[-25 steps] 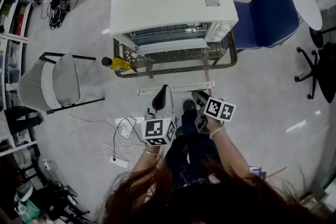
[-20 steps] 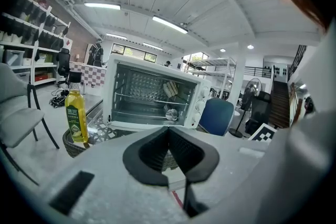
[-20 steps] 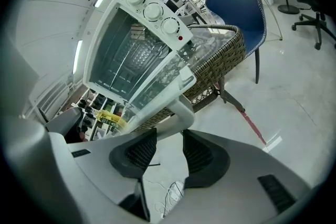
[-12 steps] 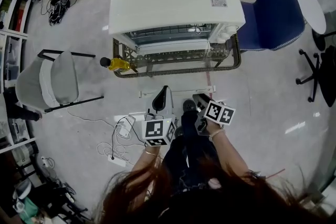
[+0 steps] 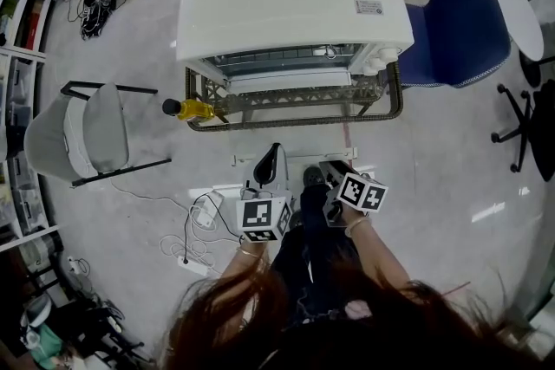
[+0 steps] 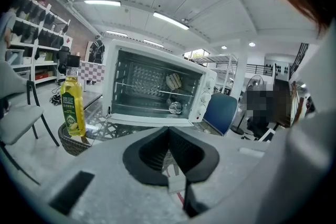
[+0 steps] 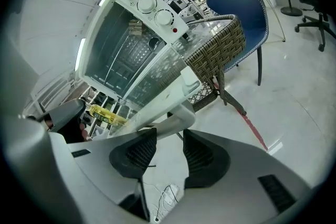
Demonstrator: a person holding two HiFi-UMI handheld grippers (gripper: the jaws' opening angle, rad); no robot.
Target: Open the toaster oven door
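A: How far along was the task judged to be?

B: It was judged all but done. The oven (image 5: 295,0) was found on the wicker bench (image 5: 395,100) with its door (image 7: 152,78) down and roughly level, so that the racks were laid bare. The handle (image 5: 290,154) was seen at the door's front edge, towards the person.

A: And the claws?

B: The right claw (image 7: 169,152) was held moderately wide, with the handle just at its tips and not seen to be pinched. The left claw (image 6: 169,152) was closed on nothing.

A: What was left?

B: Little, it was thought: perhaps only for the right claw to be drawn clear.

A: The surface and the room?

B: A glass top in a woven rim was made out, with an oil bottle (image 5: 192,107) at its left end. Pale glossy floor (image 5: 442,178) was seen all round. A blue chair (image 5: 464,22) was noted at the right, a grey chair (image 5: 91,134) at the left, and cables (image 5: 204,221) by the feet.
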